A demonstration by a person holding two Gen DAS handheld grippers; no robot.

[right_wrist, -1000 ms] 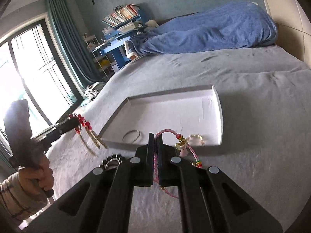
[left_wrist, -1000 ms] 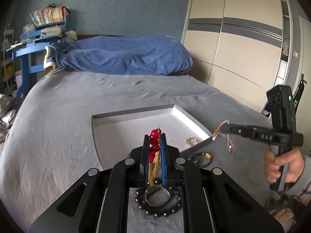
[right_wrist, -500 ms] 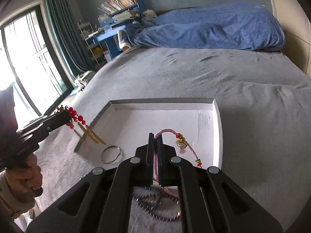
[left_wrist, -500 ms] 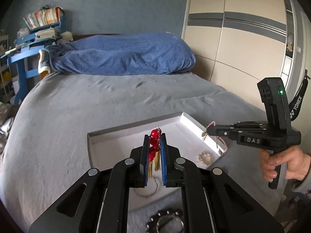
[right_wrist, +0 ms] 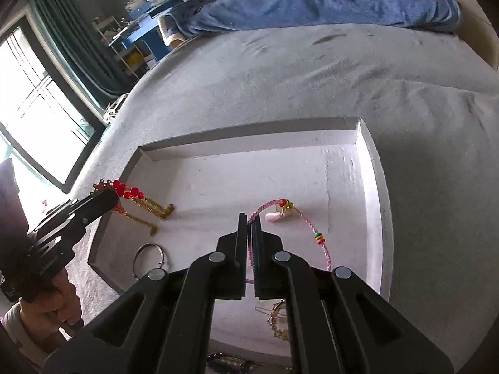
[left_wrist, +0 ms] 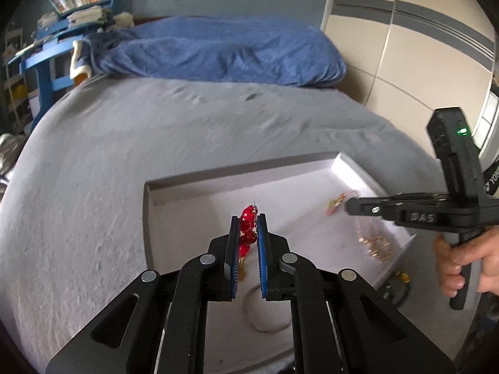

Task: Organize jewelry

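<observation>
A white shallow tray (left_wrist: 218, 184) (right_wrist: 371, 168) lies on the grey bed. My left gripper (left_wrist: 248, 218) (right_wrist: 107, 194) is shut on a red-bead piece with gold tassels (left_wrist: 246, 229) (right_wrist: 143, 204) over the tray's left part; the tassel ends touch the tray floor. My right gripper (right_wrist: 250, 218) (left_wrist: 351, 204) is shut on a pink braided bracelet (right_wrist: 312, 230) with coloured beads, low over the tray's right part. A silver ring (right_wrist: 149, 257) (left_wrist: 268, 314) and a gold piece (left_wrist: 375, 244) (right_wrist: 277, 319) lie in the tray.
A dark beaded bracelet (left_wrist: 394, 290) lies on the bed just outside the tray's near edge. A blue blanket (left_wrist: 218, 50) is heaped at the bed's far end. A blue shelf with books (left_wrist: 56, 40) stands far left, a wardrobe (left_wrist: 405, 46) at right.
Both grippers have moved forward and down over the tray with their pieces. The tassels now touch the tray floor and the pink bracelet hangs lower inside it.
</observation>
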